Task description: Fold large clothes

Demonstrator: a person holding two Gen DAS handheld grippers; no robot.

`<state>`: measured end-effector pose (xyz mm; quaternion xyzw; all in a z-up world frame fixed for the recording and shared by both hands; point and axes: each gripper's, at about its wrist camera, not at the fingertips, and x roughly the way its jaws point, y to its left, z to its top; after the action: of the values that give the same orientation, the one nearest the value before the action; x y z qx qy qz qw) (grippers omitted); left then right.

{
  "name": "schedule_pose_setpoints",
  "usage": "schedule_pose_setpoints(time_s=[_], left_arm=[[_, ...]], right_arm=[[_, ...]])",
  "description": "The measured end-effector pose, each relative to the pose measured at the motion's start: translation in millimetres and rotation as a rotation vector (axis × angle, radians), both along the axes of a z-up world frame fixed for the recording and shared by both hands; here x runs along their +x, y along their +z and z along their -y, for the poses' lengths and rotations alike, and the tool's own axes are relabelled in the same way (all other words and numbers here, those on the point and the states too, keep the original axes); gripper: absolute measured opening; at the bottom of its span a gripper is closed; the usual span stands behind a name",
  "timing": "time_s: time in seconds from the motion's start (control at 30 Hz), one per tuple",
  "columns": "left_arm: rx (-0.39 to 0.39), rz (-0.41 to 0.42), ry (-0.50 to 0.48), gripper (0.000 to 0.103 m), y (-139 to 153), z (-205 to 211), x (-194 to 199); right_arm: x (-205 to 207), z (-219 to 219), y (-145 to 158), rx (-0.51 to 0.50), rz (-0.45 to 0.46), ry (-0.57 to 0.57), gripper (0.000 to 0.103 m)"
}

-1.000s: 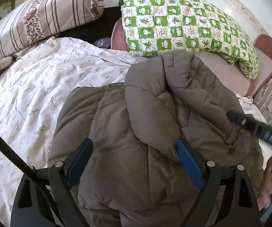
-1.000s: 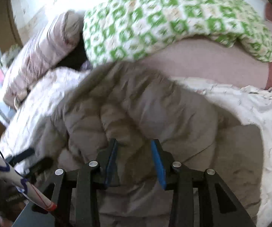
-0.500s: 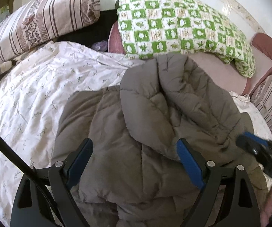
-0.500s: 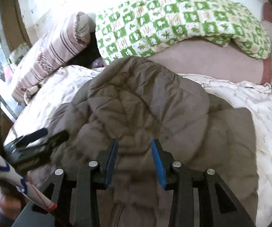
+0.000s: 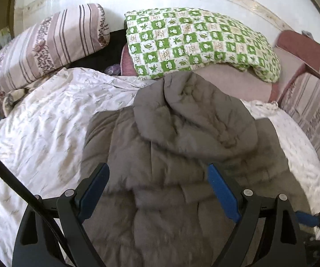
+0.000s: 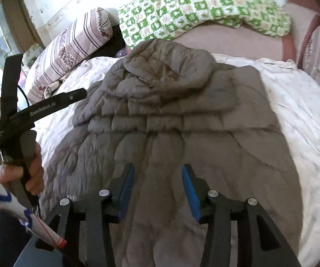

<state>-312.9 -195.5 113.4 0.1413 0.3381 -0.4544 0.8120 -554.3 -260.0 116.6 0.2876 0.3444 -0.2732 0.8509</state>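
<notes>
Your grey-brown quilted puffer jacket (image 5: 182,166) lies spread across the centre of both views on a crumpled white sheet with a fine sprig print (image 5: 37,122), its padded hood (image 6: 166,66) bunched at the top. Your left gripper (image 5: 158,190) stands wide open above the jacket, blue pads clear of the fabric. Your right gripper (image 6: 157,191) is about half open, its jaws having just been opening, with nothing clamped between them. At upper left sits a striped bolster pillow (image 5: 48,44); at upper centre, a green-and-white checked quilt (image 5: 193,42).
</notes>
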Motion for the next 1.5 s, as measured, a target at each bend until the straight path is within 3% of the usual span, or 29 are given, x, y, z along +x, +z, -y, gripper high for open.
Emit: schedule_pose_setpoints(time_s=[0.27,0.5,0.6,0.7,0.83,1.0,1.5], left_arm=[[0.044,0.05,0.001,0.089,-6,-76,-62],[0.147,0.031,0.04,0.089,-49,-140,-113],[0.157,-0.005,0.133,0.089,-74,-169,-115],[0.198,-0.012,0.177,0.089,-93,-174,-115],[0.219,0.076,0.173,0.092,-102,-170,-127],[0.211,0.111,0.193,0.101,-108,-164,-126],[0.172,0.149,0.184,0.103,-112,-166,-129]], right_arm=[[-70,-39,-10,0.055,0.042,-0.071,0.052],[-113,-57,-36,0.051,0.025,-0.153,0.052],[-117,-68,-54,0.022,-0.01,-0.164,0.052],[-111,-76,-68,-0.001,-0.043,-0.152,0.052],[-105,-87,-78,-0.054,-0.08,-0.15,0.057],[-106,-88,-84,-0.058,-0.073,-0.15,0.059],[-105,-95,-89,-0.128,-0.07,-0.14,0.064]])
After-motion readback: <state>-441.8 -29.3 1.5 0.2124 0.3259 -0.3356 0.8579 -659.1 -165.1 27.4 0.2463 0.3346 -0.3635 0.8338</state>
